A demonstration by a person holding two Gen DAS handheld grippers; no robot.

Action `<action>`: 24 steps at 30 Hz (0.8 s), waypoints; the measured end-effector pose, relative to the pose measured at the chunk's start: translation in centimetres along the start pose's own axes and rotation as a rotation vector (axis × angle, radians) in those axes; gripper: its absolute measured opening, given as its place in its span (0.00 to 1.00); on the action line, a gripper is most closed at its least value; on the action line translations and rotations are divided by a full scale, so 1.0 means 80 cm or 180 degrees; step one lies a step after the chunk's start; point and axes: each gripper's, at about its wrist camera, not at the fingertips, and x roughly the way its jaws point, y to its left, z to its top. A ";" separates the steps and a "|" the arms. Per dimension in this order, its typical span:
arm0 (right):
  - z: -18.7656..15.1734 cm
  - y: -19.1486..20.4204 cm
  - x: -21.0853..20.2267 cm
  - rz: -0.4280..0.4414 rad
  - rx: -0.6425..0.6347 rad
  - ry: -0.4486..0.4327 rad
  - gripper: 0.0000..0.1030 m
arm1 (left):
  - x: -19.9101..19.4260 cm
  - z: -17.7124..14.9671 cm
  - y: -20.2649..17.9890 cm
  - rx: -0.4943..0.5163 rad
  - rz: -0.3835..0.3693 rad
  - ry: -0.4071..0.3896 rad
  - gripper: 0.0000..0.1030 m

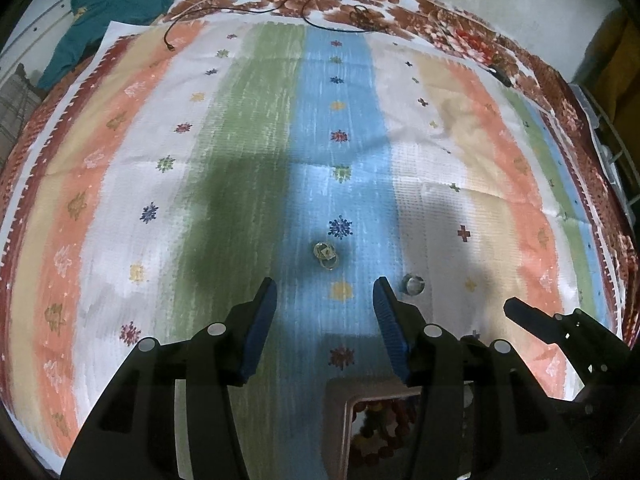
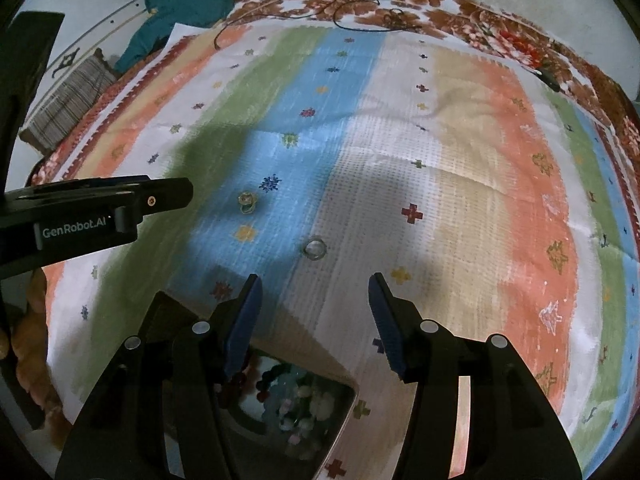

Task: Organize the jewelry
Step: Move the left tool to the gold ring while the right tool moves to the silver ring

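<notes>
Two small gold rings (image 1: pixel 326 255) lie together on the blue stripe of the cloth, just ahead of my left gripper (image 1: pixel 325 294), which is open and empty. They also show in the right wrist view (image 2: pixel 247 203). A single clear ring (image 1: pixel 414 283) lies on the white stripe beside the left gripper's right finger; in the right wrist view the clear ring (image 2: pixel 315 249) lies ahead of my right gripper (image 2: pixel 314 290), open and empty. A jewelry box (image 2: pixel 296 404) holding beads sits under both grippers, also seen in the left wrist view (image 1: pixel 376 428).
The striped cloth (image 1: pixel 248 128) covers a bed with a floral sheet (image 1: pixel 460 32). Thin cords (image 1: pixel 320 12) and a teal garment (image 1: pixel 112 4) lie at the far edge. A folded checked cloth (image 2: pixel 68 100) sits far left. The left gripper's body (image 2: pixel 80 216) shows in the right view.
</notes>
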 end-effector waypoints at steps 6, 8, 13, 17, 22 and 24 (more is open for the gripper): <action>0.007 0.000 0.016 -0.0003 -0.0022 0.0063 0.54 | 0.017 0.009 -0.004 0.0069 0.0020 0.0064 0.49; 0.009 -0.001 0.023 -0.0010 -0.0028 0.0079 0.54 | 0.024 0.012 -0.002 0.0071 0.0027 0.0091 0.49; 0.016 -0.006 0.038 0.0032 0.0029 0.0157 0.54 | 0.043 0.016 0.000 0.0141 0.0049 0.0194 0.48; 0.021 -0.006 0.047 0.0056 0.0016 0.0200 0.54 | 0.058 0.020 0.007 0.0127 0.0059 0.0268 0.48; 0.026 -0.008 0.059 0.0072 0.0036 0.0262 0.53 | 0.071 0.026 0.011 0.0110 0.0007 0.0330 0.48; 0.029 -0.009 0.066 0.0090 0.0059 0.0314 0.53 | 0.076 0.030 0.011 0.0134 -0.0006 0.0355 0.48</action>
